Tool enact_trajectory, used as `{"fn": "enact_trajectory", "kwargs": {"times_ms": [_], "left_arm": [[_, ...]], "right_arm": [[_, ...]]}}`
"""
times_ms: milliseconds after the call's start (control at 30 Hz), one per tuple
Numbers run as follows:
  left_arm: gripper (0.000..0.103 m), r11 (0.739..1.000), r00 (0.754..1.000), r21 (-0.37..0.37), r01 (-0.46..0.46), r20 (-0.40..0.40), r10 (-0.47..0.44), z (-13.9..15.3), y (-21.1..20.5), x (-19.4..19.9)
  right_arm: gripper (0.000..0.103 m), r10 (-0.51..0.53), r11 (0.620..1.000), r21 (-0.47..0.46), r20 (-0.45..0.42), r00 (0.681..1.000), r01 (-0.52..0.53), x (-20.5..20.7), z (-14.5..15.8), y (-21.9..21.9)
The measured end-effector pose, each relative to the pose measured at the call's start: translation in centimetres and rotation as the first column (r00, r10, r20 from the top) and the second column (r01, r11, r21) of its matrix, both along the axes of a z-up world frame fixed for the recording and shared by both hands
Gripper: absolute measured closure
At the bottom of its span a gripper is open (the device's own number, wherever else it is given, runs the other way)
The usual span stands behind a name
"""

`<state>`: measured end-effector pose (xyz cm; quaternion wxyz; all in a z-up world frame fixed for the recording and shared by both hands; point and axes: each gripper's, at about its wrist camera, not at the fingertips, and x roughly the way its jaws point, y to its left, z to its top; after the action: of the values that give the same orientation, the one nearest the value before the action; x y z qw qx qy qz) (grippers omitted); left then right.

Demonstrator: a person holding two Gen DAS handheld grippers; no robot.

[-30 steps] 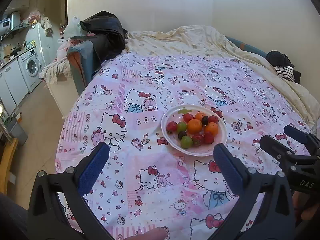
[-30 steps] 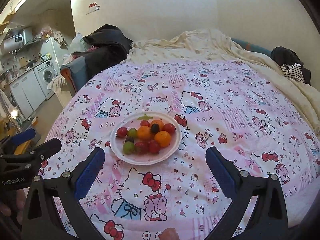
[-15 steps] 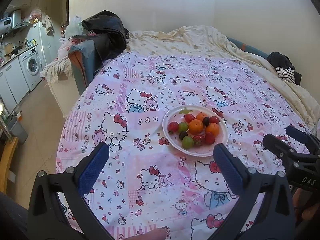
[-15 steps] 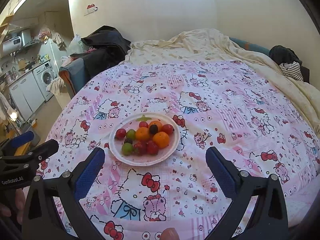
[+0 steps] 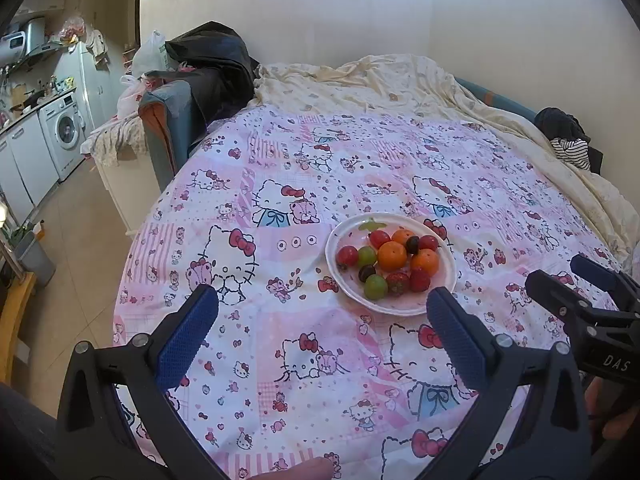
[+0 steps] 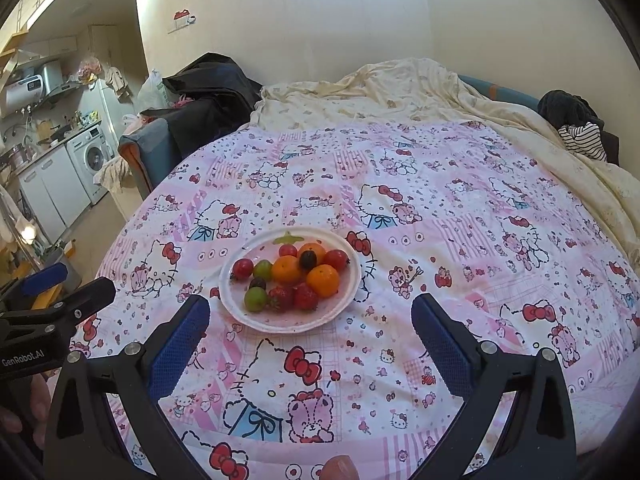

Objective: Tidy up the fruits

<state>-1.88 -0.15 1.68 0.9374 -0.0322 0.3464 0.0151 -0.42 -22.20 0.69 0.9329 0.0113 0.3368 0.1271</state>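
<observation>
we work over a bed spread with a pink cartoon-cat quilt [image 6: 460, 208]. on it sits a white plate [image 6: 344, 300] holding every fruit in view: three oranges [image 6: 323, 280], red tomatoes [image 6: 242, 269], strawberries [image 6: 306, 297], green grapes [image 6: 256, 298] and dark grapes [image 6: 308, 258]. the pile fits fruit already gathered or fruit awaiting sorting. the left gripper [image 5: 320, 336] and right gripper [image 6: 310, 330] hover wide and empty, short of the plate. in any pick, we close gently; the fruit is round and soft.
</observation>
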Motion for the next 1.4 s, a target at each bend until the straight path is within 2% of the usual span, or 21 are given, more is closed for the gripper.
{"fn": "enact_trajectory", "kwargs": {"times_ms": [1400], "left_arm": [[0.000, 1.000, 1.000, -0.006, -0.002, 0.010, 0.002, 0.10, 0.08, -0.27]], "right_arm": [[0.000, -0.001, 1.000, 0.006, 0.023, 1.000, 0.001, -0.60, 0.56, 0.63]]}}
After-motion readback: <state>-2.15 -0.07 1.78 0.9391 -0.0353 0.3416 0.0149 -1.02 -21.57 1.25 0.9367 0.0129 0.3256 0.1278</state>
